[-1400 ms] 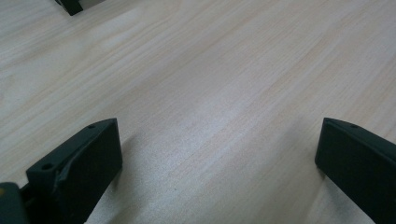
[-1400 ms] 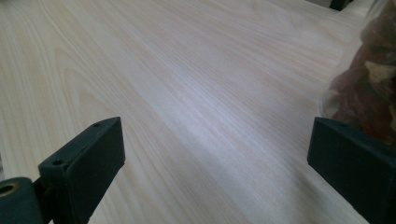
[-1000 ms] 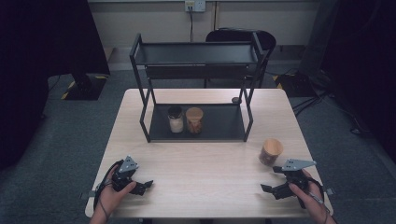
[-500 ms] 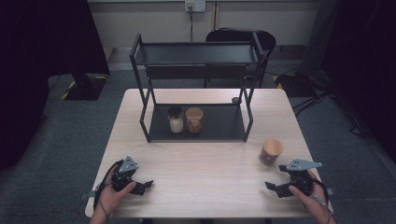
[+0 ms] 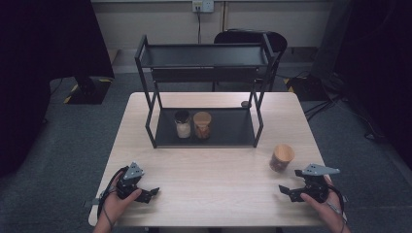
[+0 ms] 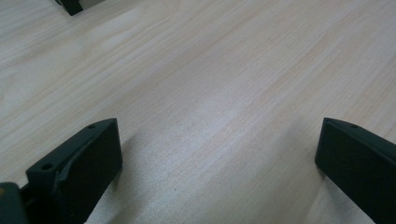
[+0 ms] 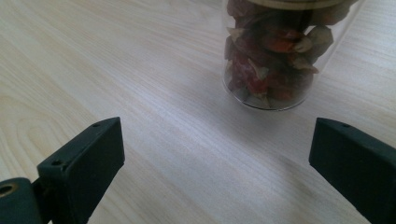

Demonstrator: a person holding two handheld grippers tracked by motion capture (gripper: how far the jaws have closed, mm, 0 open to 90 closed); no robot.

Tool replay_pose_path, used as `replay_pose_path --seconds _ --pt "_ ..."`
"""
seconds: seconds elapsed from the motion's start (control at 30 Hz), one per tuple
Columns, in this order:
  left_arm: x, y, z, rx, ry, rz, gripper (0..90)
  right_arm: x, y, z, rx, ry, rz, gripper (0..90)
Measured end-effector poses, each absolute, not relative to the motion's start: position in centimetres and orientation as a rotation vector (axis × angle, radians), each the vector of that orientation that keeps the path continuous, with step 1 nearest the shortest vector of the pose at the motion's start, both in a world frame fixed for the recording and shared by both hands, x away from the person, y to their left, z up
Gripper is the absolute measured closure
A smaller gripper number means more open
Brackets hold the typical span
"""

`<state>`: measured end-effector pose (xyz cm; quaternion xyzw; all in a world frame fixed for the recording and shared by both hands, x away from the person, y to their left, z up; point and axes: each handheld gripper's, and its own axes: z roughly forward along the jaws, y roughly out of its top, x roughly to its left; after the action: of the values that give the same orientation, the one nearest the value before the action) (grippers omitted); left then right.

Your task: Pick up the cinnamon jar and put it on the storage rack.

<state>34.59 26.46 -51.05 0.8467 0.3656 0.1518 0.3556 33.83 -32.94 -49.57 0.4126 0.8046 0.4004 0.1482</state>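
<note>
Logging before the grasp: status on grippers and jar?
Right gripper open, short of jar. Left gripper open, nothing between jaws. Jar upright on table; path clear.

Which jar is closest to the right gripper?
The jar of reddish dried pieces, standing alone on the table just ahead of the right gripper. The other two jars sit inside the black rack.

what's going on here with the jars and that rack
A person sits at a wooden table with a gripper in each hand. The right gripper is open and points at a glass jar of dried reddish pieces standing on the table, not yet touching it. The left gripper is open over bare wood. Two more jars stand on the lower shelf of the black rack.
</note>
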Motion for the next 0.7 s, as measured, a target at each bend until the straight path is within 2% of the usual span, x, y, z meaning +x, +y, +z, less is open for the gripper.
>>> replay_pose_path --seconds 0.7 --pt "34.59 26.46 -51.05 2.187 0.944 0.392 0.2 34.21 -33.47 -49.55 1.229 2.263 1.144 2.3"
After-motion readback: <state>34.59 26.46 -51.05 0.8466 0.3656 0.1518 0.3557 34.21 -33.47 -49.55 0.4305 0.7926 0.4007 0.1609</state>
